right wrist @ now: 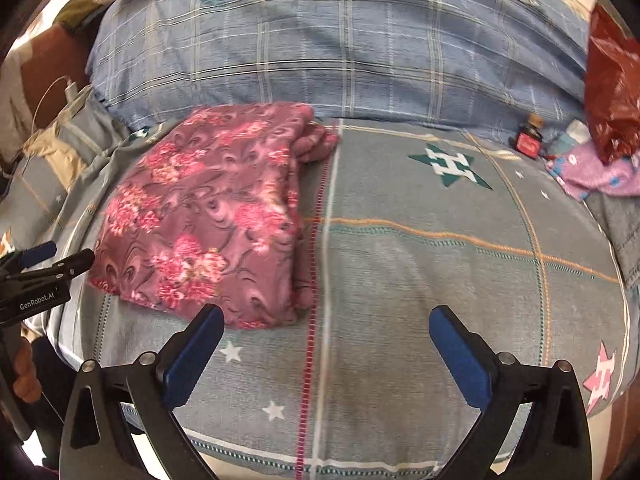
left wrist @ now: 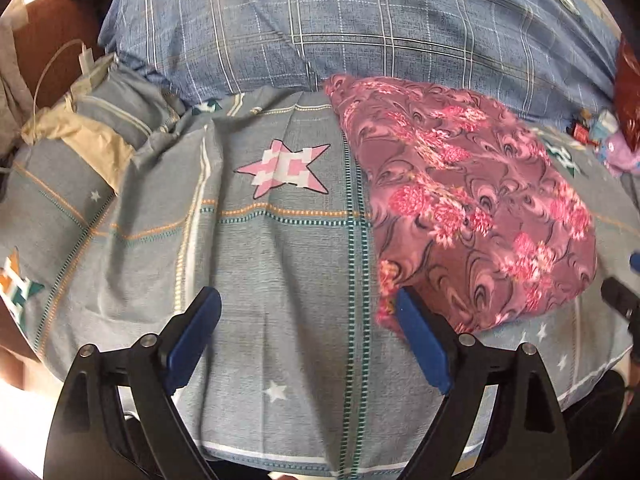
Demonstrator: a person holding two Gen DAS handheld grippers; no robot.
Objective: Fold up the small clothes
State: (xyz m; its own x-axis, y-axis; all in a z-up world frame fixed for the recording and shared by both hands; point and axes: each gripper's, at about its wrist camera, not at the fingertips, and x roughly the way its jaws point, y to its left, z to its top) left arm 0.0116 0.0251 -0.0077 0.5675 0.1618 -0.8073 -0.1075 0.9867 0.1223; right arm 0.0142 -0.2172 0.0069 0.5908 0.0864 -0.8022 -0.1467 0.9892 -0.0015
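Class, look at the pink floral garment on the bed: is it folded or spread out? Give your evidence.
Folded. The pink floral garment lies as a compact block on the bedsheet, with stacked layers showing along its right edge in the right wrist view. Neither gripper touches it.

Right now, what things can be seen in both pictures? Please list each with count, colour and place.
folded garment: one, pink floral, on the bed sheet
bed sheet: one, grey-blue with stars, underneath
plaid pillow: one, blue, behind the garment
small bottle: one, red label, far right
purple cloth: one, beside the bottle
red bag: one, right edge
left hand-held gripper: one, black and blue, open, empty
right hand-held gripper: one, open, empty
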